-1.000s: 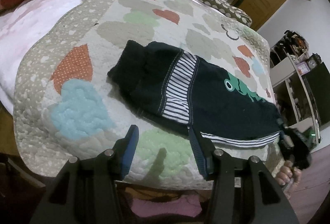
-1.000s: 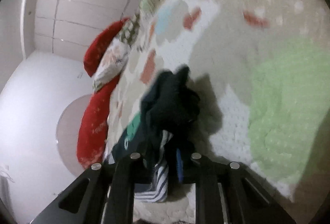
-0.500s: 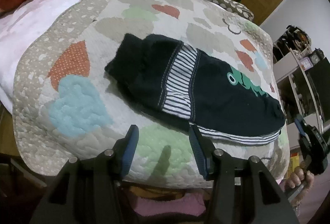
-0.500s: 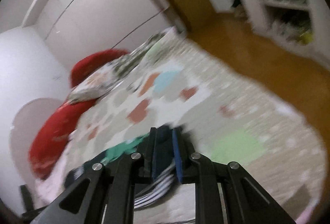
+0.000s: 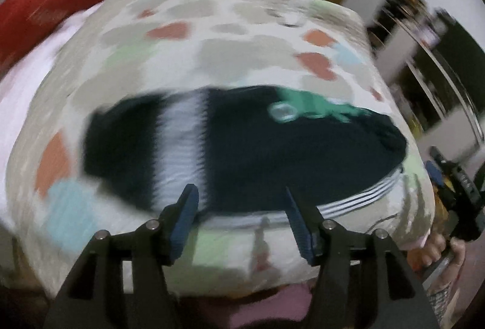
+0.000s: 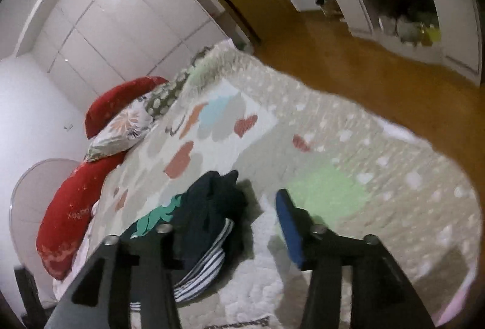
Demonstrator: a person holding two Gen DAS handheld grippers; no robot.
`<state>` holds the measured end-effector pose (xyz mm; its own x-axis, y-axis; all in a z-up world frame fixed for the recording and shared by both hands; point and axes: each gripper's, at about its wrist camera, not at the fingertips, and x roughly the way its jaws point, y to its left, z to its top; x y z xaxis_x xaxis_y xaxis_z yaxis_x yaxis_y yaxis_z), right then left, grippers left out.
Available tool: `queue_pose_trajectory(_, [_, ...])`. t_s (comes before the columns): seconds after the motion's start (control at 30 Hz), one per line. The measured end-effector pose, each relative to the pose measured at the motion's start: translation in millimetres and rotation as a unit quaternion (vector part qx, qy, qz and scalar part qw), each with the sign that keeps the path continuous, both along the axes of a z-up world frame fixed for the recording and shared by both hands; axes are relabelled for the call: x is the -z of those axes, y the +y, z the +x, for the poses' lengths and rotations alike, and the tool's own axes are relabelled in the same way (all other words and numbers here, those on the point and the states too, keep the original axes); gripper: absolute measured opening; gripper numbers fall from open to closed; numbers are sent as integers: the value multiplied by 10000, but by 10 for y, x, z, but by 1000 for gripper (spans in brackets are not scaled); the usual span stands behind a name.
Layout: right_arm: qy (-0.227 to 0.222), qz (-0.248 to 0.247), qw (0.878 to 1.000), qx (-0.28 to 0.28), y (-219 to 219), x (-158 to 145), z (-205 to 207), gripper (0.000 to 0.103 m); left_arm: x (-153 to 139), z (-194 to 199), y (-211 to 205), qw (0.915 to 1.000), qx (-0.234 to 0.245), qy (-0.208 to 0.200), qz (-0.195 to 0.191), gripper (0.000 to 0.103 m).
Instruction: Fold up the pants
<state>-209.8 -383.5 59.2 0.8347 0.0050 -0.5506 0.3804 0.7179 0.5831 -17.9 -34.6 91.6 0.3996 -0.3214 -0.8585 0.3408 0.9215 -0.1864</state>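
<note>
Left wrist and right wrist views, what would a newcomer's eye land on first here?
First, the dark pants with a green print and a striped band, lying on the pastel patchwork quilt in the middle of the bed. Next, the red pillows by the white wall at the head. Both the left hand-held gripper and the right hand-held gripper are open, gripping nothing.

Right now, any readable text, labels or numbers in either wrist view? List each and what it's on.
None reads cleanly.
Lower red pillow: pale lettering and star marks on its face, too small and blurred to read.
Dark pants: green cartoon print, no lettering visible.
Quilt: shapes only, apart from a dark mark at its bottom edge, unreadable.
</note>
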Motion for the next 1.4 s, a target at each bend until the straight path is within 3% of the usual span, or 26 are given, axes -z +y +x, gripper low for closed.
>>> queue_pose_trajectory(0.1, [179, 1, 9996, -229, 81, 120, -20, 56, -47, 206, -628, 9975, 693, 139, 68, 62])
queue_pose_trajectory(0.23, [345, 134, 9976, -580, 160, 330, 29, 56, -75, 390, -1553, 9866, 1597, 156, 305, 68])
queue_pose_trajectory(0.4, [363, 99, 9947, -961, 323, 438, 236, 58, 117, 597, -2485, 9727, 2209, 432, 566, 68])
queue_pose_trajectory(0.53, [353, 74, 9939, -1042, 330, 468, 338, 59, 317, 713, -2941, 9643, 2486, 683, 607, 68])
queue_pose_trajectory(0.6, [332, 41, 9934, -1100, 339, 470, 373, 59, 466, 731, -3110, 9557, 2712, 956, 621, 70])
queue_pose_trajectory(0.73, [335, -170, 9915, -1245, 417, 465, 481, 59, 645, 635, -3261, 9445, 2973, 932, 1041, 72])
queue_pose_trajectory(0.77, [343, -220, 9905, -1314, 443, 465, 520, 50, 658, 602, -3271, 9419, 3033, 823, 1189, 58])
queue_pose_trajectory(0.8, [342, -250, 9897, -1368, 457, 464, 539, 25, 641, 558, -3270, 9400, 3083, 627, 1322, 44])
queue_pose_trajectory(0.83, [362, -249, 9884, -1457, 471, 473, 580, 19, 605, 527, -3253, 9394, 3124, 547, 1303, 30])
queue_pose_trajectory(0.9, [383, -110, 9880, -1494, 456, 491, 639, 17, 519, 527, -3167, 9429, 3085, 489, 1155, 22])
queue_pose_trajectory(1.0, [283, 40, 9883, -1498, 441, 419, 678, 16, 354, 620, -2894, 9562, 2807, 502, 654, 19])
queue_pose_trajectory(1.2, [141, -327, 9812, -1896, 773, 137, 796, 16, 121, 800, -2060, 9785, 1993, 446, -280, 18])
queue_pose_trajectory(1.3, [142, -686, 9689, -2373, 1158, 25, 951, 19, 150, 891, -1523, 9888, 1297, 452, -582, 19])
queue_pose_trajectory(1.37, [193, -1056, 9531, -2831, 1539, 12, 1087, 21, 203, 926, -1132, 9906, 867, 624, -855, 25])
queue_pose_trajectory(1.4, [225, -1180, 9484, -2934, 1647, 34, 1115, 30, 220, 924, -908, 9900, 668, 703, -1028, 28])
